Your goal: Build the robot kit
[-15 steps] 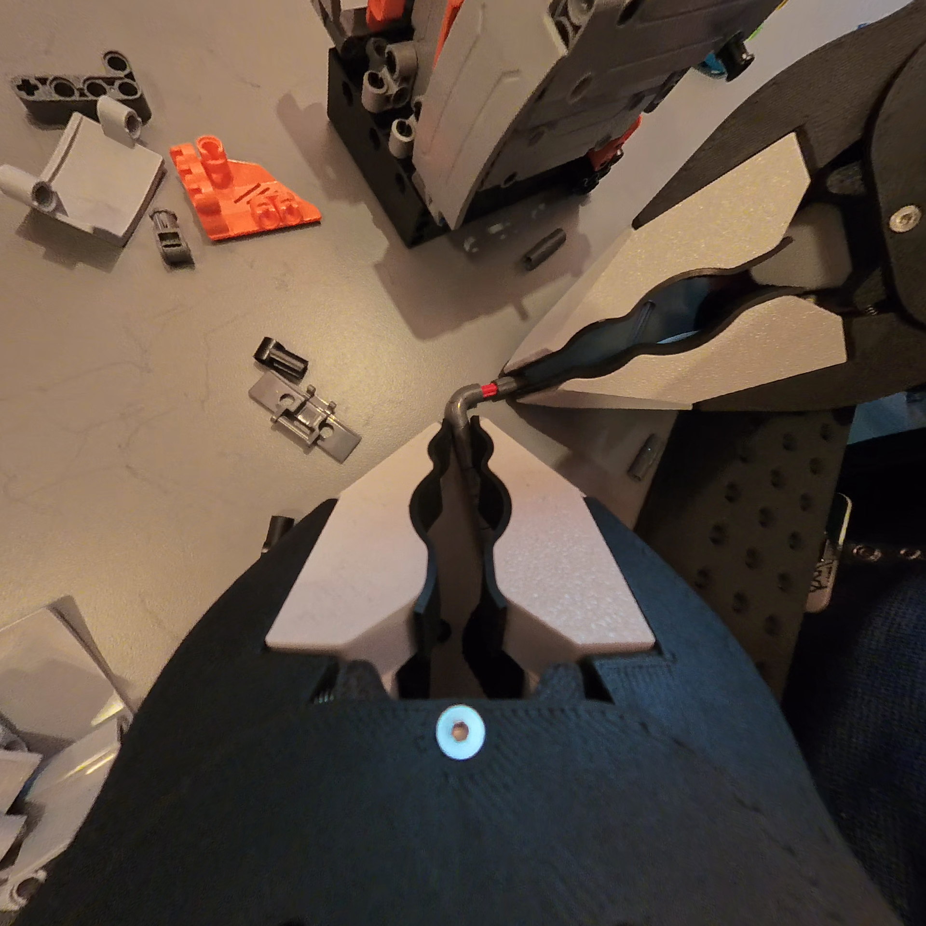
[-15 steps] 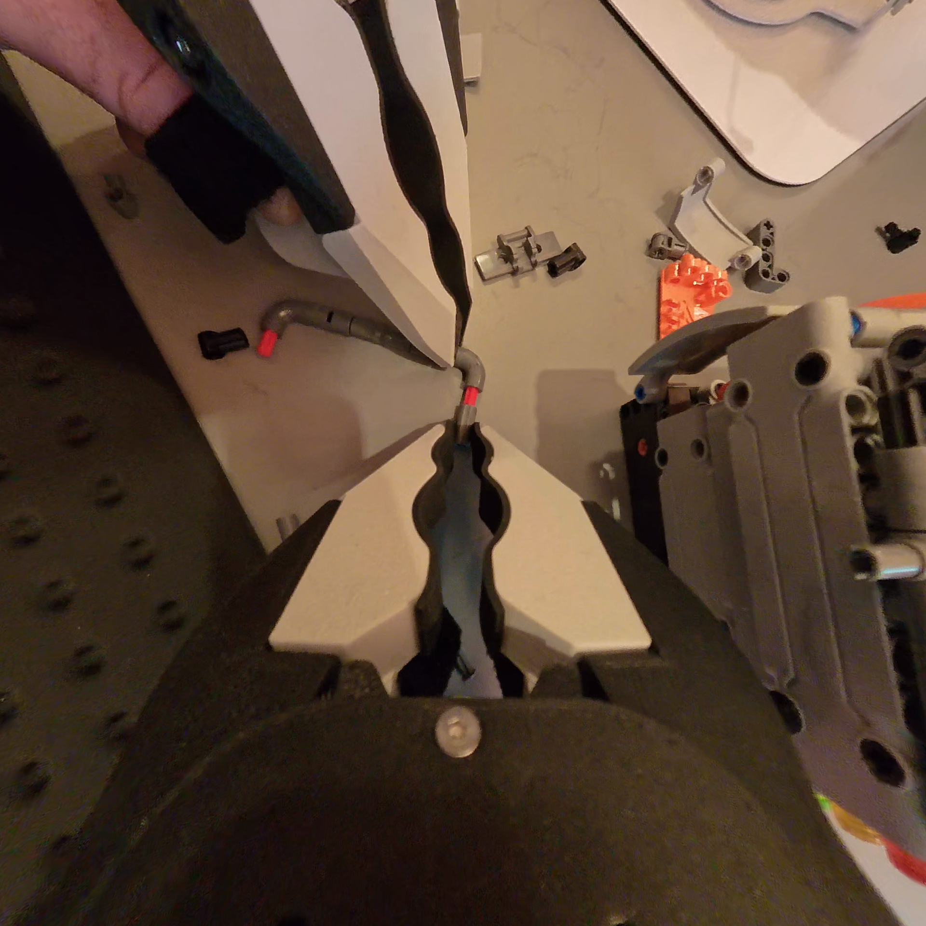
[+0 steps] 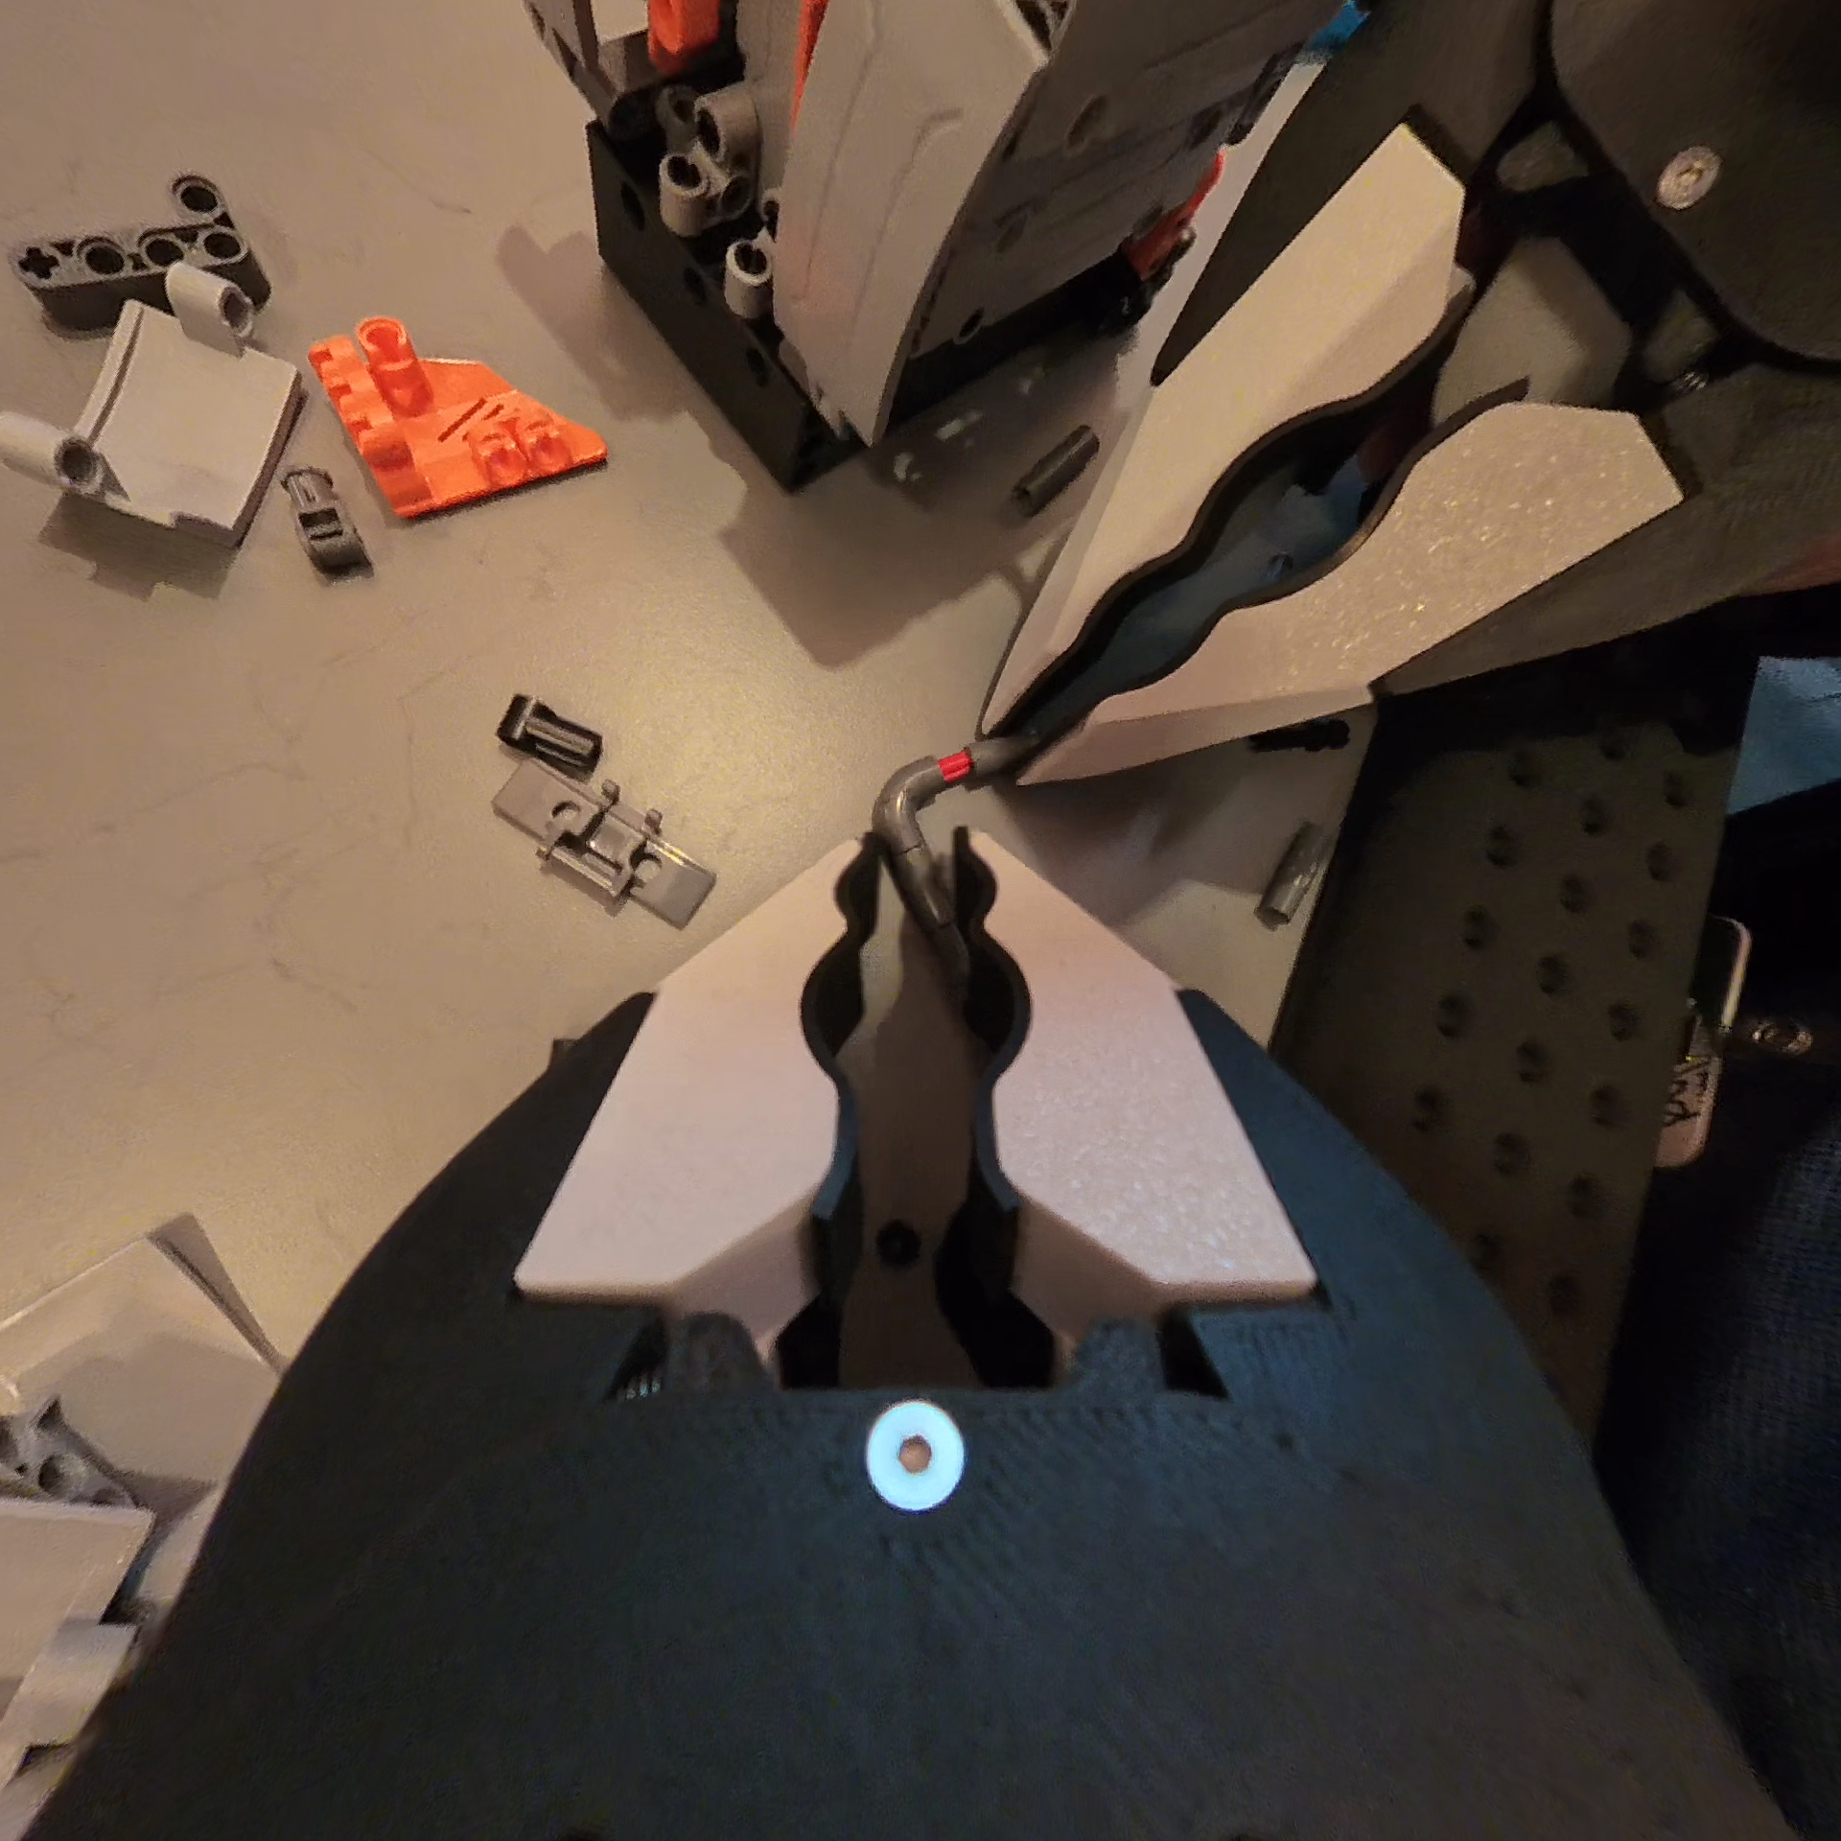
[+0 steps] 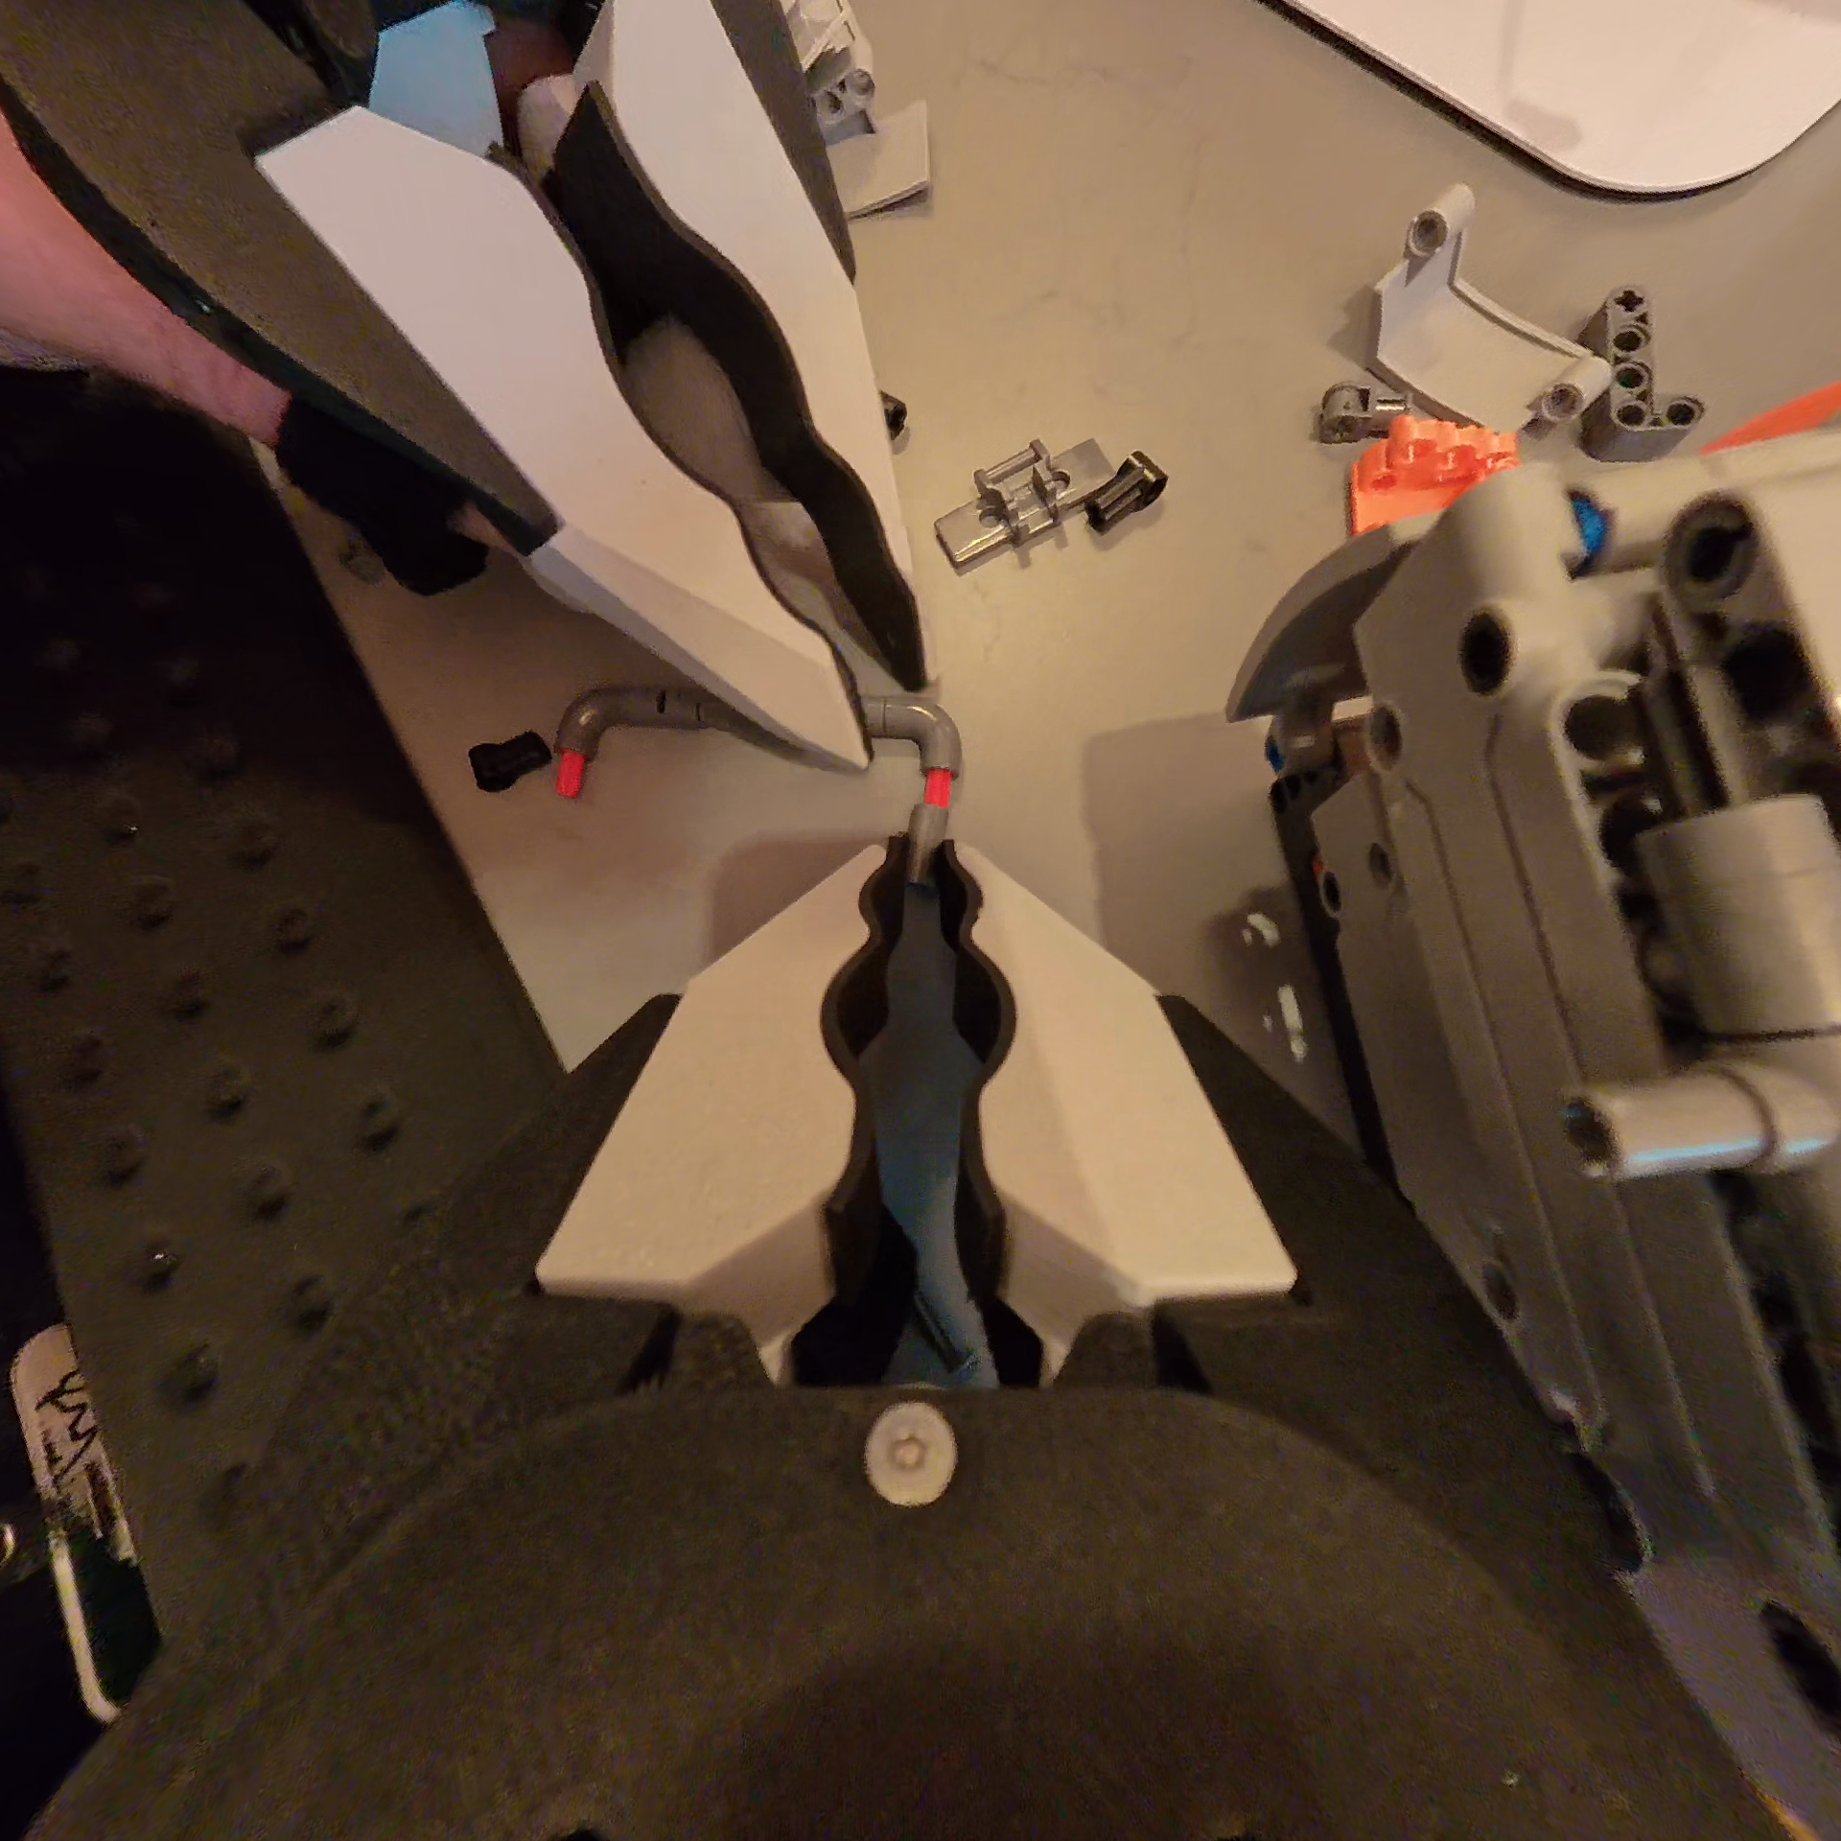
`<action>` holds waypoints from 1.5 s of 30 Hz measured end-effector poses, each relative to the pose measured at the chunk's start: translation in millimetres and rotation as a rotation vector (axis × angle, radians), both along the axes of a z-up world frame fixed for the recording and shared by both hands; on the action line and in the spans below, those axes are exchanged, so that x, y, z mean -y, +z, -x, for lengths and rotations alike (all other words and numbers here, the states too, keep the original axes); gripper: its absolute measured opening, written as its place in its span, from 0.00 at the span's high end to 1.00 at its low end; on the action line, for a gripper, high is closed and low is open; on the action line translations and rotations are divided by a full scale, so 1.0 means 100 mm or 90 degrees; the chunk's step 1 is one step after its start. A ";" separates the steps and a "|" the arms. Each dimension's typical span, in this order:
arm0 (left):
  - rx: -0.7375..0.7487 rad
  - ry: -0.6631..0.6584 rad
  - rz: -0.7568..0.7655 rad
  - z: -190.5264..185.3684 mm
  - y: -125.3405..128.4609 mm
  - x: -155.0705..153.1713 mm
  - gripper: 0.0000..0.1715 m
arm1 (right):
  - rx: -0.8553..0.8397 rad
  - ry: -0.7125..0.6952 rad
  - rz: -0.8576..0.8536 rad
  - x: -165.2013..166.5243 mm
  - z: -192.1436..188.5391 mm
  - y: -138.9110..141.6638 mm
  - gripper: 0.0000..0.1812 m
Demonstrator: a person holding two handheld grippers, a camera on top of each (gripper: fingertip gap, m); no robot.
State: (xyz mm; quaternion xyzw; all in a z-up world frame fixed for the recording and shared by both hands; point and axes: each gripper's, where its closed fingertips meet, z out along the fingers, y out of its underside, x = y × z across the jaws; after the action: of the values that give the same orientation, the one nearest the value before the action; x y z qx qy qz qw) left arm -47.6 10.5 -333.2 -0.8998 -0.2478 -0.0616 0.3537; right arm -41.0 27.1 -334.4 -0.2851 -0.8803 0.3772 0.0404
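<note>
as i ease the left gripper (image 3: 912, 847) off its grip, its fingers now stand slightly apart where half a second ago they were pinched shut on the bent grey rod (image 3: 902, 797). the rod's straight leg only leans against one finger, loose in the gap. the right gripper (image 4: 921, 857) has its fingers together on the rod's other leg, just past the red pin (image 4: 934, 792), so from where i sit the weight looks to be carried on that side alone. the rod hangs just above the counter (image 3: 249, 897), between the two tips, near the counter's edge and the black studded mat (image 3: 1494, 996). in the right wrist view its far end shows behind the left fingers, with a second elbow and a second red pin (image 4: 568, 772).

no bin or box shows. a white rounded board (image 4: 1594, 90) lies at the far edge, and i cannot tell what, if anything, is on it. loose parts lie straight on the counter: an orange plate (image 3: 448, 438), a grey curved panel (image 3: 179, 428), a black beam (image 3: 130, 254), a flat grey clip (image 3: 608, 842) touching a small black connector (image 3: 548, 737). the large built model (image 3: 897, 199) stands just beyond the grippers.
</note>
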 end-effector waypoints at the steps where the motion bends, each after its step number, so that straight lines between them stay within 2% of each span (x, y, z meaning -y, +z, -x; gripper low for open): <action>1: -0.003 0.000 -0.002 0.01 0.01 -0.02 0.89 | -0.001 0.000 0.000 0.00 0.00 0.00 0.98; 3: -0.005 -0.012 0.006 -0.01 0.01 -0.06 0.87 | -0.005 -0.001 -0.002 0.00 0.00 0.00 0.98; 7: -0.037 -0.006 0.039 0.06 -0.02 -0.04 0.96 | -0.001 -0.002 0.002 0.00 0.01 0.00 0.98; 13: -0.053 -0.011 0.042 0.07 -0.02 -0.04 0.96 | 0.001 -0.003 0.004 -0.01 0.01 0.00 0.98; 18: -0.073 -0.003 0.025 0.05 0.01 -0.05 0.96 | 0.004 -0.003 0.013 -0.01 0.00 0.02 0.98; 31: -0.147 0.024 -0.084 0.04 0.27 -0.08 0.97 | 0.044 -0.010 0.089 0.00 -0.04 0.18 0.98; 34: -0.151 0.000 -0.128 -0.06 0.37 -0.17 0.97 | 0.056 -0.013 0.116 0.02 -0.04 0.24 0.98; 37: -0.208 0.001 -0.074 -0.02 0.31 -0.14 0.97 | 0.053 -0.014 0.108 0.02 -0.05 0.22 0.98; 39: -0.190 0.011 -0.112 -0.01 0.39 -0.13 0.97 | 0.050 -0.018 0.109 -0.01 -0.05 0.24 0.98; 45: -0.190 0.022 -0.102 0.04 0.36 -0.06 0.97 | 0.066 -0.022 0.136 -0.06 -0.05 0.30 0.98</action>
State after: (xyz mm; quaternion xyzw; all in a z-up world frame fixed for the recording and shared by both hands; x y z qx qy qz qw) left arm -51.3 16.1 -297.0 -0.8635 -0.2024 0.0595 0.4582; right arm -36.4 32.9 -304.9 -0.3220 -0.8310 0.4525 -0.0294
